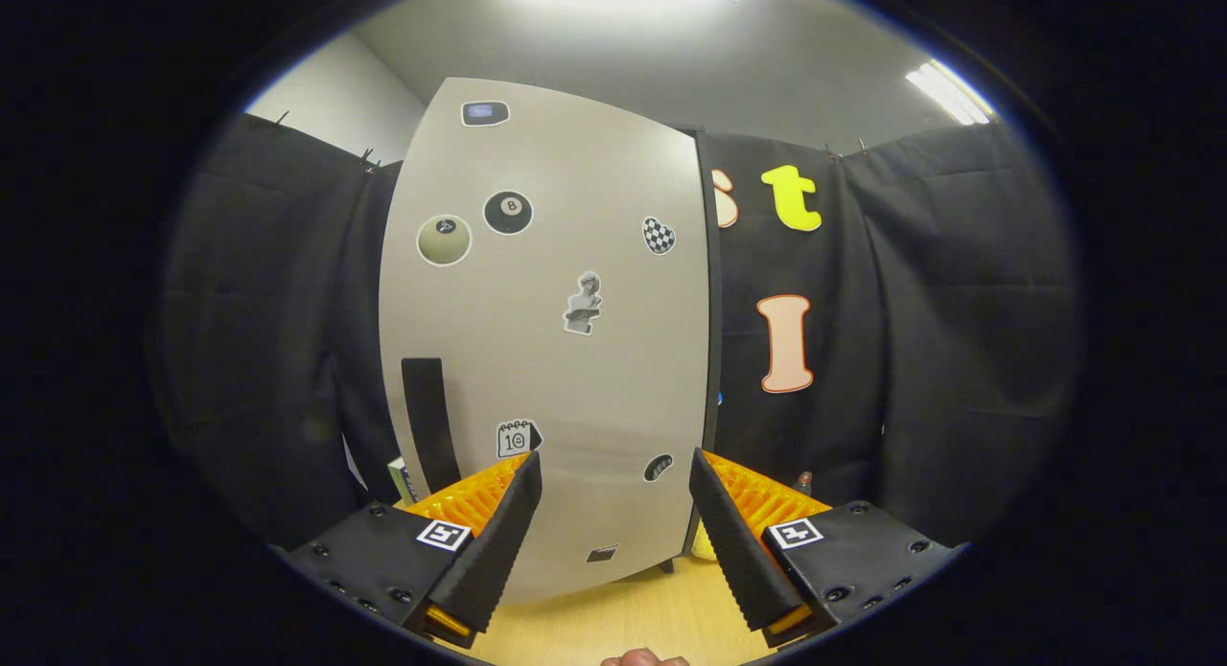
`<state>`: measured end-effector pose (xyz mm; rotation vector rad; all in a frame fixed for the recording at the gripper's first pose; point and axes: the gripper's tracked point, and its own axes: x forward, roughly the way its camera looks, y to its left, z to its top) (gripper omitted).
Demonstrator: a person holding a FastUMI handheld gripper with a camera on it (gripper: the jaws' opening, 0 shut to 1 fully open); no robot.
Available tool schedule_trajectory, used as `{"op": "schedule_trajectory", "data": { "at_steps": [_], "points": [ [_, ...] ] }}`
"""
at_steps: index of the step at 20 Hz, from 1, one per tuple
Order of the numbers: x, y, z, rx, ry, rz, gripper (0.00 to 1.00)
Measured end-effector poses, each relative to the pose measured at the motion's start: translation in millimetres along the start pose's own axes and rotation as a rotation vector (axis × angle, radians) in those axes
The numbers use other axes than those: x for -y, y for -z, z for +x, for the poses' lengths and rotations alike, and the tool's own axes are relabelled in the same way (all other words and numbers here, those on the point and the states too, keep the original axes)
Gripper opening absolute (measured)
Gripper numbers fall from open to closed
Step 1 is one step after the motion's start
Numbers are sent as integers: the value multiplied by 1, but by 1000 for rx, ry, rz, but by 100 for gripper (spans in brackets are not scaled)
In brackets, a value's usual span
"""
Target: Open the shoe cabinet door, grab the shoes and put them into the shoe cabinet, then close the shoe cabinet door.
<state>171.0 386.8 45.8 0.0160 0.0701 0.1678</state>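
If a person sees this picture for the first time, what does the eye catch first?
The tall pale cabinet door stands just ahead of the open gripper, dotted with stickers: an eight-ball sticker near the top and a small statue sticker at mid height. A dark vertical handle sits low on the door, just above the left finger.

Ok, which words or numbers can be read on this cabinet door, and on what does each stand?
"8": on the black ball sticker on the shoe cabinet door.
"10": on the calendar sticker, low on the door.
Beige ball sticker: its mark is too blurred to read.
Top sticker: too small to read.
The claw is open and empty, facing the door.
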Motion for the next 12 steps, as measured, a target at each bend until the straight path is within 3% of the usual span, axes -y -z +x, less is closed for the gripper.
{"op": "schedule_trajectory", "data": {
  "at_steps": [12],
  "points": [
    [-6,15,-6,-24,-52,17,97]
  ]
}}
